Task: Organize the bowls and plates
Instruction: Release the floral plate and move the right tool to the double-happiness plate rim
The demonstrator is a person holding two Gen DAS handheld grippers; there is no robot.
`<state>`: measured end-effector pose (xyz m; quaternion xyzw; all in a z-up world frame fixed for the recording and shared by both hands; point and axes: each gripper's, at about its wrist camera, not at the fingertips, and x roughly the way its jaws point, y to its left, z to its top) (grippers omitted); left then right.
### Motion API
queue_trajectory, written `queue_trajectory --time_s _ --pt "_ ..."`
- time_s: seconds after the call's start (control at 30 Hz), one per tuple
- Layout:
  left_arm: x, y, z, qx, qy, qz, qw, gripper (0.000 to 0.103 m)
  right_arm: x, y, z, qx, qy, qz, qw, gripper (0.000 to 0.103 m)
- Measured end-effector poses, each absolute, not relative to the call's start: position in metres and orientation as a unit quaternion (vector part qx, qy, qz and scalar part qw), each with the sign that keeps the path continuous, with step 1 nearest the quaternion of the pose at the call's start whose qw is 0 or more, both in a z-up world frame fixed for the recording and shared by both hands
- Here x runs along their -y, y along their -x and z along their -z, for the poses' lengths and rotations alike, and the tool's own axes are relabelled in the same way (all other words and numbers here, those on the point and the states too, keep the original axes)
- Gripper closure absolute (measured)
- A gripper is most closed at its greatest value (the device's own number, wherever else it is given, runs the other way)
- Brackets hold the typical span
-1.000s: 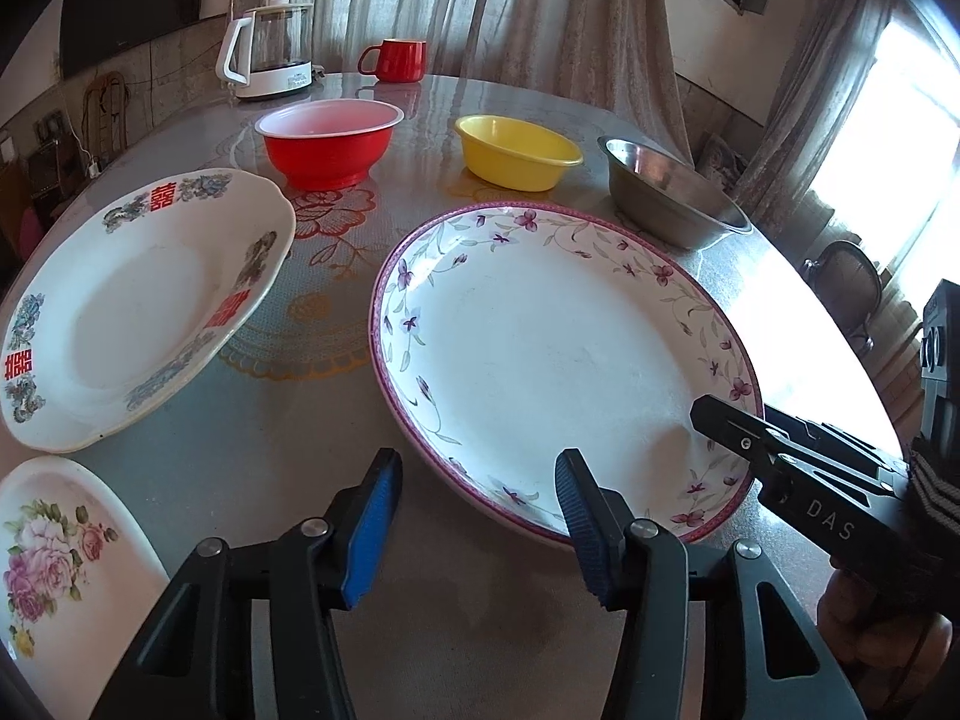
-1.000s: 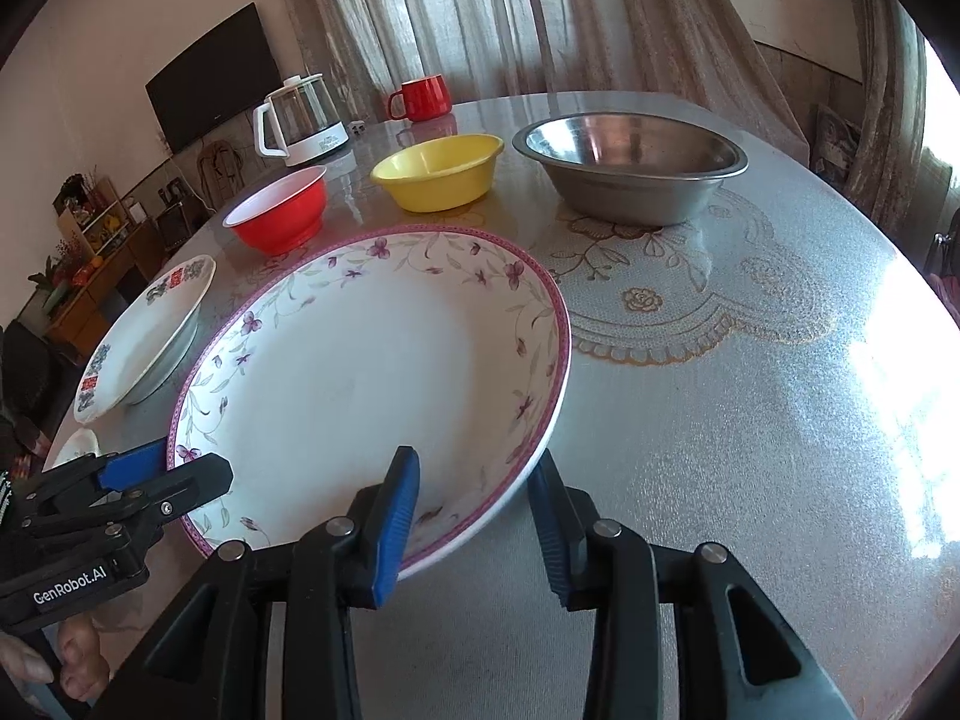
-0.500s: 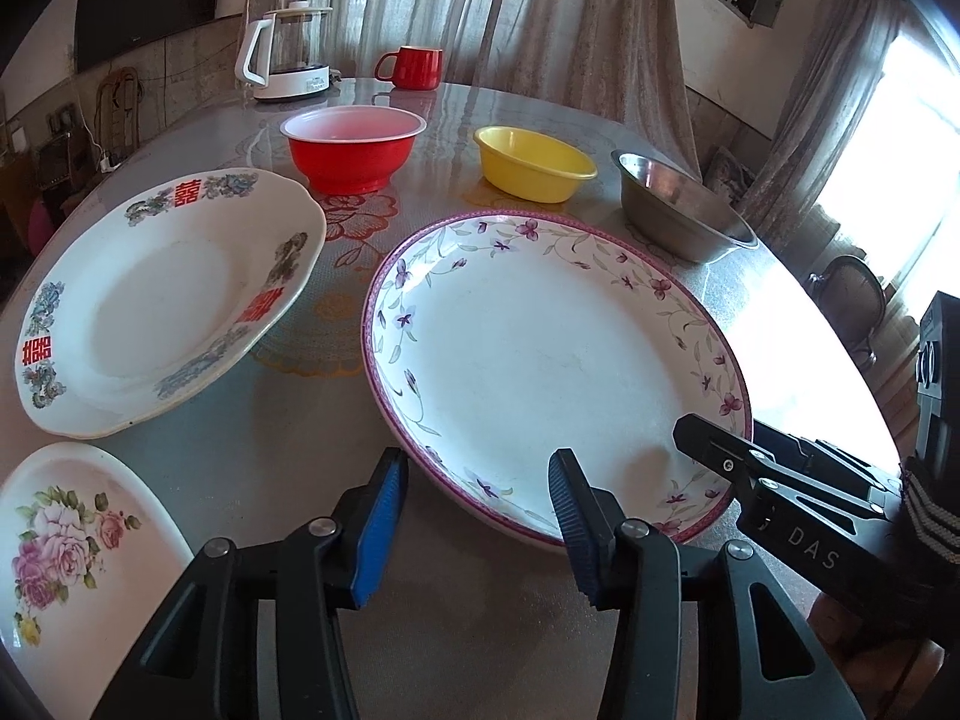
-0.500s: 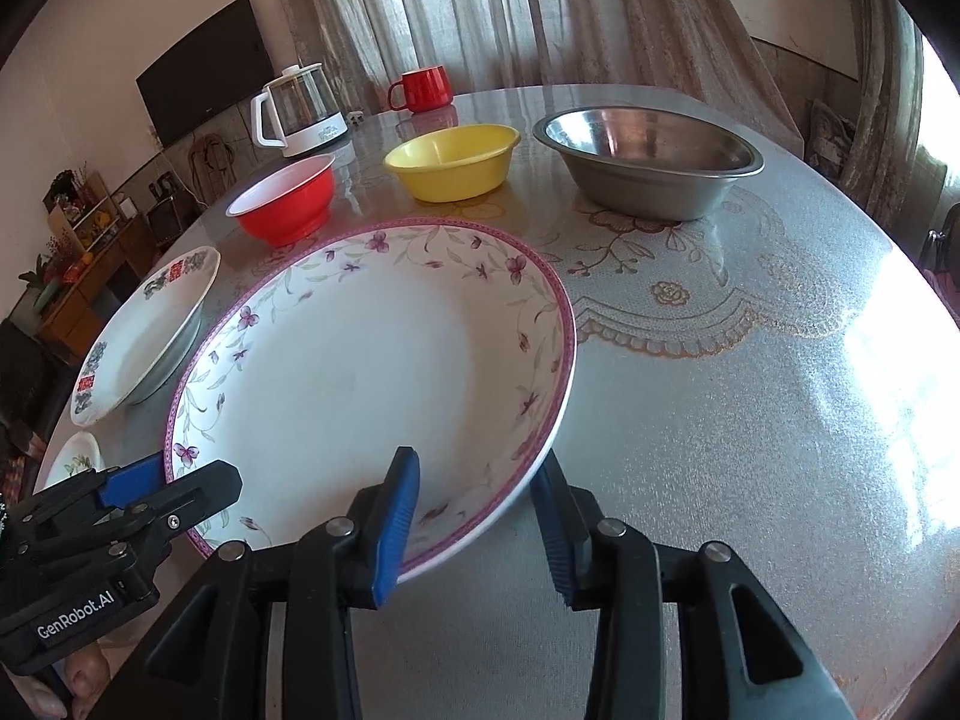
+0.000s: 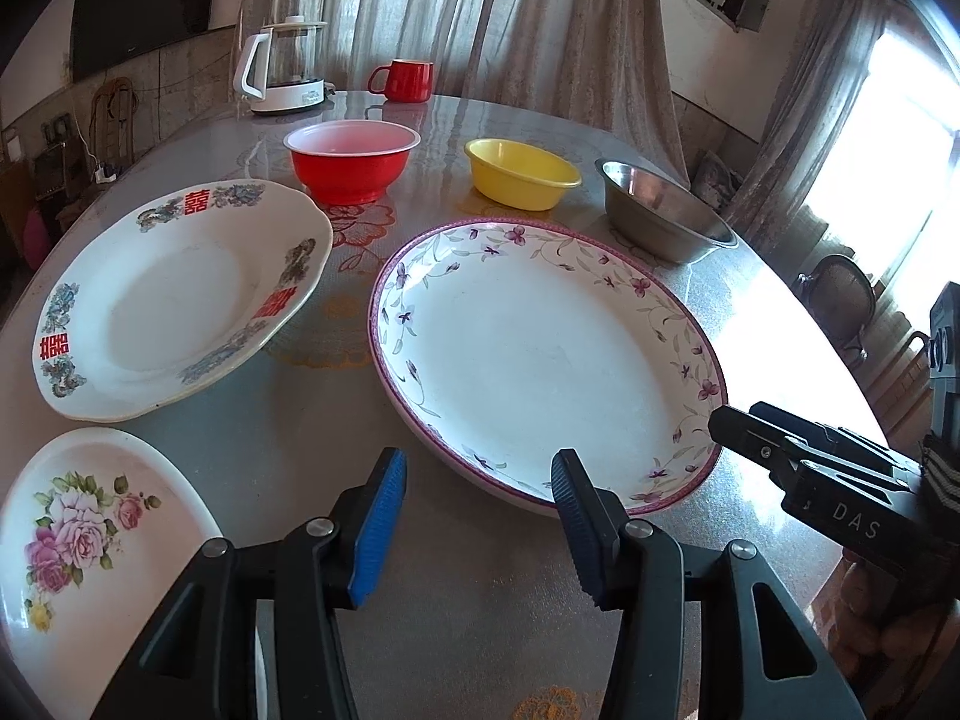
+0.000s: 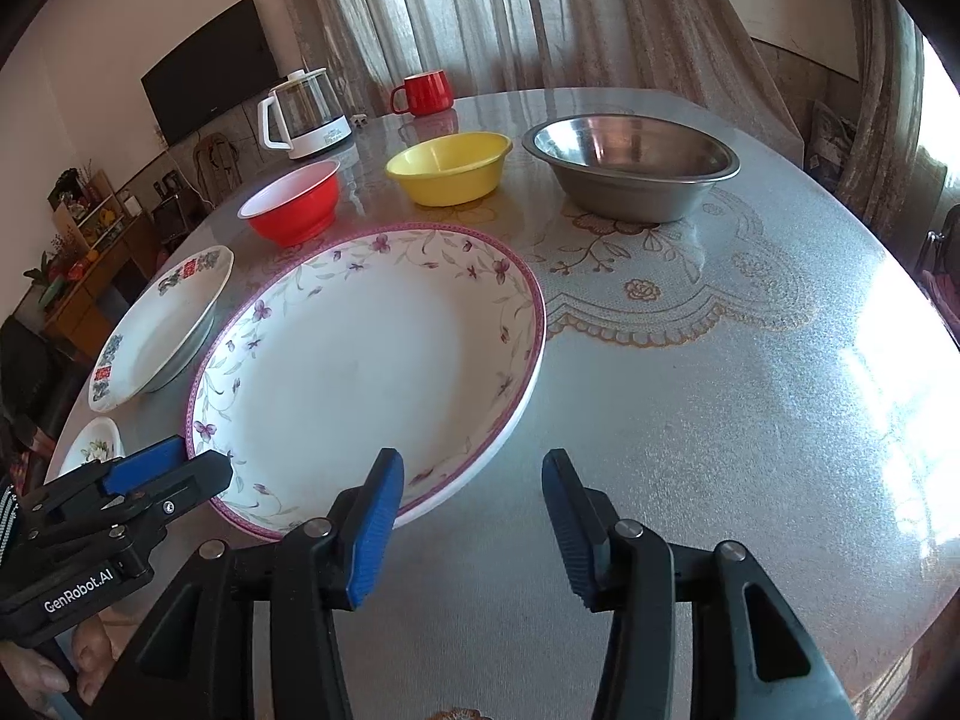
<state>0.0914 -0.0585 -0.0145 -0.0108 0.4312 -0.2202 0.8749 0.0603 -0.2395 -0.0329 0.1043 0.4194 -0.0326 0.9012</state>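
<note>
A large white plate with a purple flower rim (image 5: 540,360) (image 6: 360,372) lies flat on the table. My left gripper (image 5: 478,468) (image 6: 204,462) stands open at the plate's near left rim, which crosses the gap without either pad pressing it. The jaws of my right gripper (image 6: 471,468) (image 5: 738,426) are opening at the near right rim, with only bare table between them and the rim beside the left finger. A plate with red characters (image 5: 174,300) and a small rose plate (image 5: 90,540) lie to the left.
A red bowl (image 5: 351,159), a yellow bowl (image 5: 519,171) and a steel bowl (image 5: 660,216) stand in a row behind the plates. A glass kettle (image 5: 282,66) and a red mug (image 5: 405,81) stand at the far edge. A person's hand (image 6: 36,672) holds the left gripper.
The right gripper's jaws have spread apart, and the large plate's rim no longer sits between them. The left gripper keeps the same opening.
</note>
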Motion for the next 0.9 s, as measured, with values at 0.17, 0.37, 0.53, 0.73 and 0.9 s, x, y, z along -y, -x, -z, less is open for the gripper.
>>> queue_trajectory --time_s 0.17,0.37,0.53,0.73,0.9 --pt "0.043 -0.091 0.001 -0.42 0.028 0.218 0.881 0.052 0.245 -0.052 0.022 -0.399 -0.108 0.044 0.909 0.055" --pt "0.02 -0.097 -0.008 -0.423 0.051 0.203 0.882 0.049 0.238 -0.056 0.01 -0.381 -0.138 -0.006 0.914 0.055" --pt "0.0 -0.101 -0.011 -0.42 0.067 0.184 0.886 0.049 0.217 -0.068 0.009 -0.381 -0.156 -0.086 0.907 0.055" --pt "-0.019 -0.102 -0.014 -0.411 0.075 0.168 0.893 0.046 0.18 -0.086 0.01 -0.385 -0.153 -0.162 0.896 0.055" --pt "-0.039 -0.106 -0.014 -0.412 0.087 0.145 0.895 0.046 0.156 -0.106 0.014 -0.399 -0.152 -0.199 0.882 0.055"
